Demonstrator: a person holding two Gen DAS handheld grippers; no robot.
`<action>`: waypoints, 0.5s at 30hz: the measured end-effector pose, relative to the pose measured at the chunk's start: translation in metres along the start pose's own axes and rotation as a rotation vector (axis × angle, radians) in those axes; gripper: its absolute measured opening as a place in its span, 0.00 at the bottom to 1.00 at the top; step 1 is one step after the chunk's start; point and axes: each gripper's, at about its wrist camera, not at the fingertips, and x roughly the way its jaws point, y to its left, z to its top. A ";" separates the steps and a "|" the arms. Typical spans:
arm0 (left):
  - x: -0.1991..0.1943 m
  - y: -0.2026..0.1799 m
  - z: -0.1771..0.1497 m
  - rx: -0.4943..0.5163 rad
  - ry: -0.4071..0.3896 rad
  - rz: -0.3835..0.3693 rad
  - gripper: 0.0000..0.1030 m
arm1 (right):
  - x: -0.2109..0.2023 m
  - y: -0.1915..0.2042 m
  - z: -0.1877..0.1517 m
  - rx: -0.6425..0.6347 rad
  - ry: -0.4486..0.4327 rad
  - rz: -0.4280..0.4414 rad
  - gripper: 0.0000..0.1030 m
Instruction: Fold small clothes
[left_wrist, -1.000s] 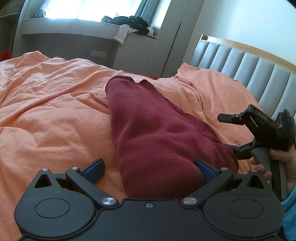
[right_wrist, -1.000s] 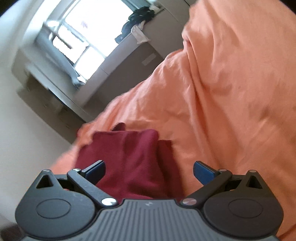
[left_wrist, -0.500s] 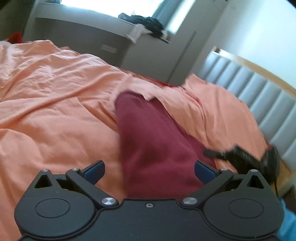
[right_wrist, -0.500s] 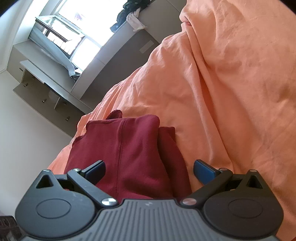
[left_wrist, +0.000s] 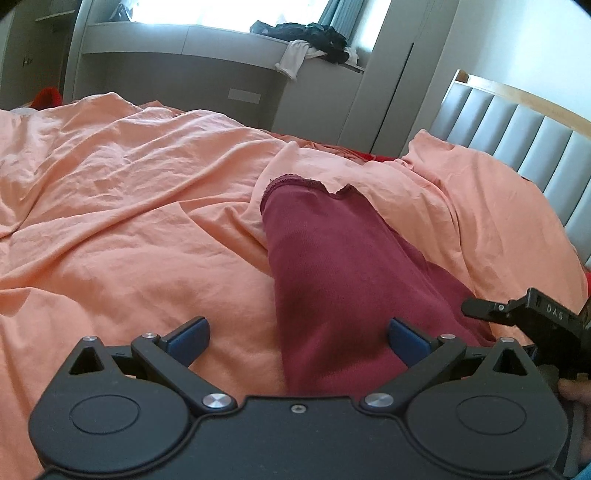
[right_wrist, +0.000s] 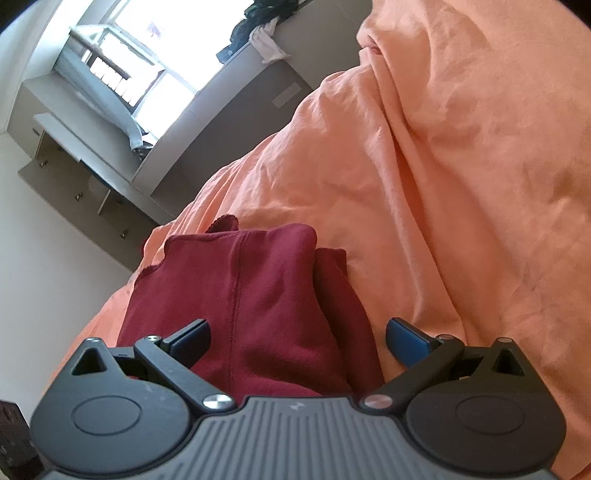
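Note:
A dark red garment (left_wrist: 332, 273) lies folded lengthwise on the orange bedcover (left_wrist: 129, 221), its frilled hem at the far end. My left gripper (left_wrist: 297, 341) is open and empty, its blue pads either side of the garment's near end. The right gripper (left_wrist: 517, 314) shows at the right edge of the left wrist view, by the garment's right side. In the right wrist view the garment (right_wrist: 266, 302) lies below my open, empty right gripper (right_wrist: 297, 341), a folded layer running along its right edge.
A grey padded headboard (left_wrist: 517, 136) stands at the right. A grey window bench (left_wrist: 184, 70) with dark and white clothes (left_wrist: 314, 40) runs behind the bed. The bedcover (right_wrist: 461, 184) is rumpled into ridges.
Both grippers stayed open. The left view has swung back and steadied over the garment; the right gripper has moved in over the garment's near end.

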 end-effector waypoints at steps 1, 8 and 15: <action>0.000 0.000 0.000 0.001 -0.002 0.000 1.00 | -0.001 -0.001 0.000 0.006 -0.001 0.001 1.00; -0.001 -0.001 -0.002 0.005 -0.007 0.003 1.00 | -0.001 0.001 -0.001 -0.002 0.000 -0.015 1.00; -0.001 -0.002 -0.004 0.013 -0.015 0.008 1.00 | 0.000 0.002 0.000 0.001 -0.001 -0.017 1.00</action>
